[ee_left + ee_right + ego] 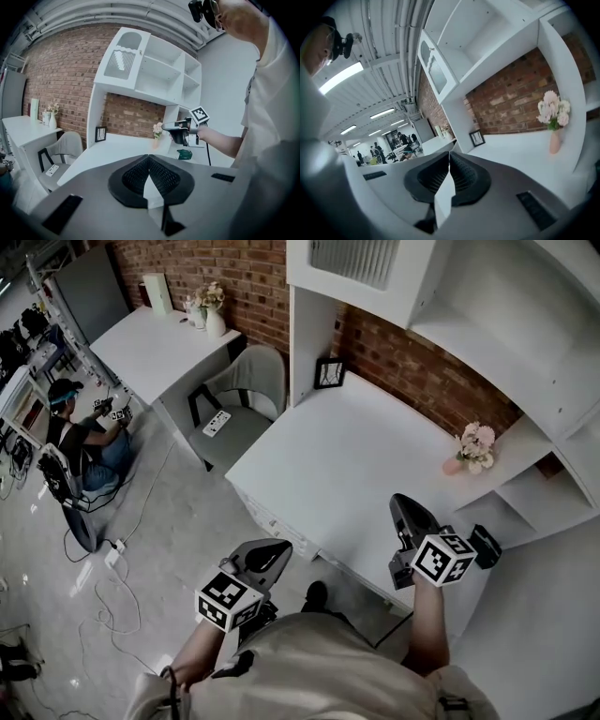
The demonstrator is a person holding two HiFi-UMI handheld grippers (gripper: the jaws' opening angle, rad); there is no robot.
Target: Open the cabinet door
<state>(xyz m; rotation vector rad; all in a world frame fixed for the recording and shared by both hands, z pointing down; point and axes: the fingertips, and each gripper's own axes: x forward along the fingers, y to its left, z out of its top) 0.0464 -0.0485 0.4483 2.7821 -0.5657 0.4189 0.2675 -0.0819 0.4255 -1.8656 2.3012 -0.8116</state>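
Left tool [277, 549] out front, jaws pressed together, nothing between them. Right tool [403, 504] sits further forward, jaws together too, also empty.

No readable text, label or number visible

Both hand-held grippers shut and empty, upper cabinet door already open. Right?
Not quite: the cabinet door is closed, flush with its frame, as the left gripper view shows. The left hand-held gripper and right hand-held gripper are shut and empty.
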